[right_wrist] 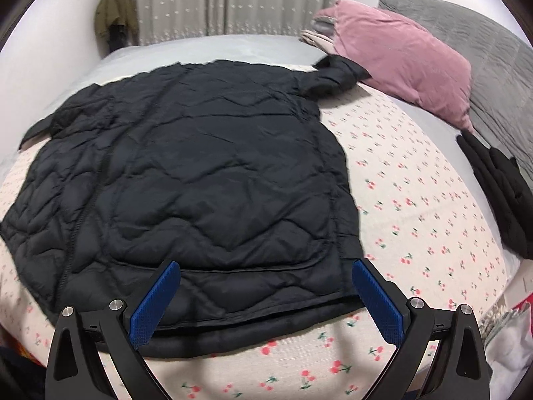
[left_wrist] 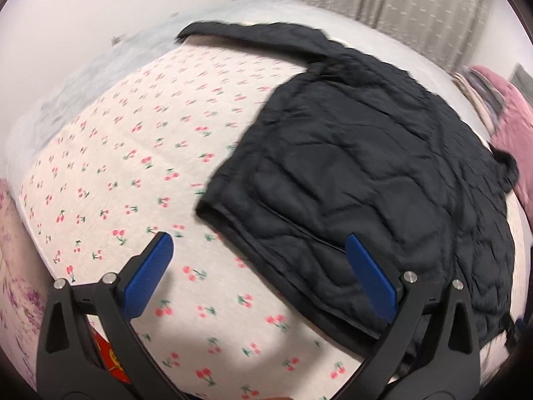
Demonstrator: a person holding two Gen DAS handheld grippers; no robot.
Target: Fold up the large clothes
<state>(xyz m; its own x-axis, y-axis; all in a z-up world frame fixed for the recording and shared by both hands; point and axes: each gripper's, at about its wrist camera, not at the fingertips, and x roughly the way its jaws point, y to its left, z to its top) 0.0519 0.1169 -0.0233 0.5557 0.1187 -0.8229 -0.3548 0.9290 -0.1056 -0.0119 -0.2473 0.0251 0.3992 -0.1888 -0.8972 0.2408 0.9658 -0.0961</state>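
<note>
A: Obs. 1, garment. Black quilted jacket [right_wrist: 200, 173] lies spread flat on the bed [right_wrist: 416, 200], on the cherry-print sheet [left_wrist: 133, 153]. In the right wrist view the hem is the nearest edge and the shoulders are at the far side, so the long axis runs away from the camera, toward the curtain [right_wrist: 233, 0]

B: Sleeves?

A: One sleeve [left_wrist: 240, 38] stretches out straight, crosswise to the body, ending near the grey strip of bedding in the left wrist view. The other sleeve [right_wrist: 336, 71] is bunched short, its cuff just beside the pink pillow [right_wrist: 399, 56]

B: Claw states?

A: Left claw [left_wrist: 260, 246]: jaws spread wide, gripping nothing; it sits over the hem corner, one blue pad [left_wrist: 369, 273] above the fabric, the other above bare sheet. Right claw [right_wrist: 266, 273]: also spread wide and holding nothing, both pads straddling the hem near its right corner. Contact with the cloth cannot be judged

B: Surroundings?

A: Grey pillow [right_wrist: 483, 40] behind the pink one; a dark folded item [right_wrist: 499, 193] at the bed's right edge, well apart from the jacket
</note>
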